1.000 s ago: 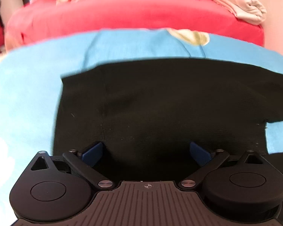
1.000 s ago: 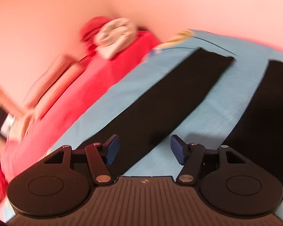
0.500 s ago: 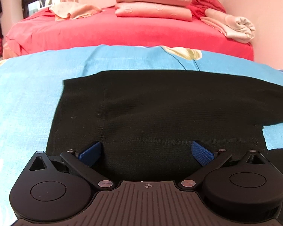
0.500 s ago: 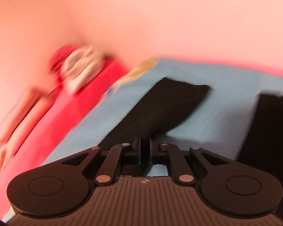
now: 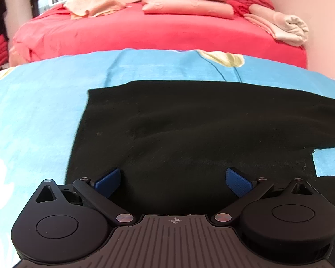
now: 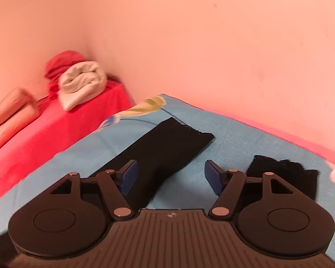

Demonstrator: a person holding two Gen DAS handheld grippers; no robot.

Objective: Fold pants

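Observation:
Black pants lie flat on a blue flowered sheet. In the left wrist view their waist end fills the middle, and my left gripper is open just above it, holding nothing. In the right wrist view one pant leg runs away to its cuff, and the other leg's cuff lies at the right. My right gripper is open and empty over the near leg and the sheet beside it.
A red bed stands beyond the sheet, with stacked pink pillows, a rolled cream blanket and a beige cloth. A pink wall borders the sheet's far side.
My right gripper shut half a second ago and has opened again, pulling back so both cuffs show. My left gripper stayed open and shifted slightly over the waist.

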